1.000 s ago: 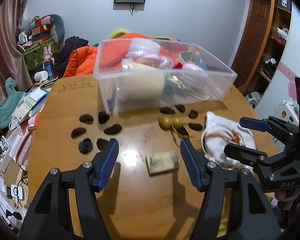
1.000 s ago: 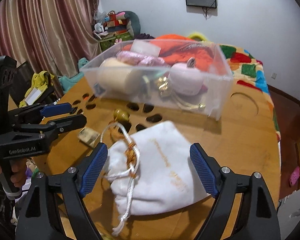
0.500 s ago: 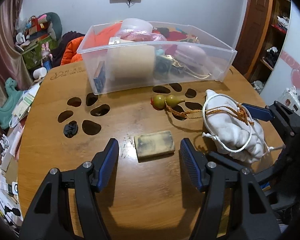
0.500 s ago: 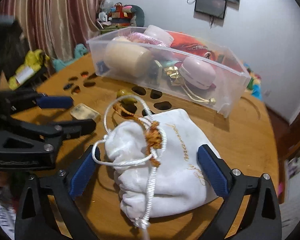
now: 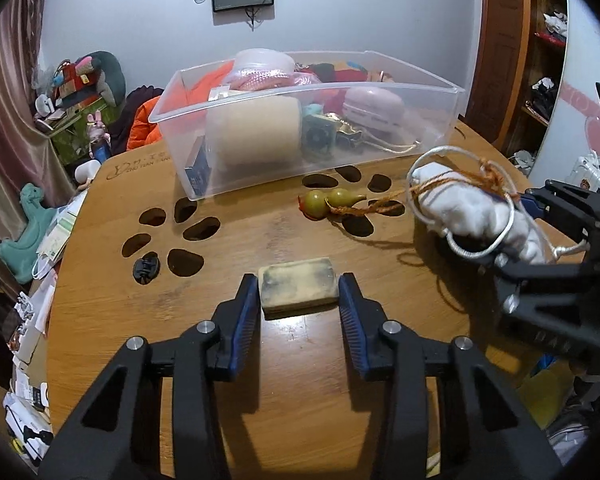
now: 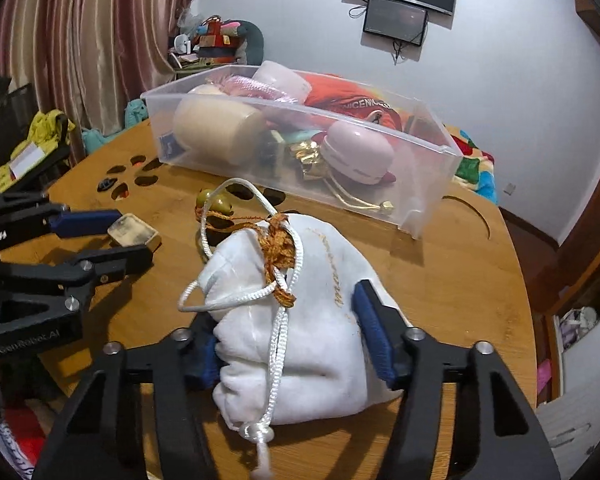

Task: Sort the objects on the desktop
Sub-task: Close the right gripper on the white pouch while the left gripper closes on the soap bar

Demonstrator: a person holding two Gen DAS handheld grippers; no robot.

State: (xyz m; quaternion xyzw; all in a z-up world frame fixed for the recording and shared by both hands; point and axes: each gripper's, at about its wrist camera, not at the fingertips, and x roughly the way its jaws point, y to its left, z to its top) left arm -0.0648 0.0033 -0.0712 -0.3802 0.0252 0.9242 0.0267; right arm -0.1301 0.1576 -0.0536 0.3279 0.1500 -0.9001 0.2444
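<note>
My left gripper [image 5: 298, 300] has its blue pads [image 5: 247, 308] pressed against both ends of the small tan block [image 5: 297, 291], which lies flat on the wooden table [image 5: 228, 240]. My right gripper [image 6: 296, 344] is pinching the white drawstring pouch [image 6: 300, 320] from both sides; from the left camera the pouch looks raised off the table. An orange cord [image 6: 278, 254] is tangled in its white drawstring and runs back to the little green gourd [image 5: 327, 202], which lies on the table just in front of the clear plastic bin [image 5: 380, 92]. The bin holds a beige roll [image 5: 256, 136], a pink case [image 5: 374, 110] and other items.
</note>
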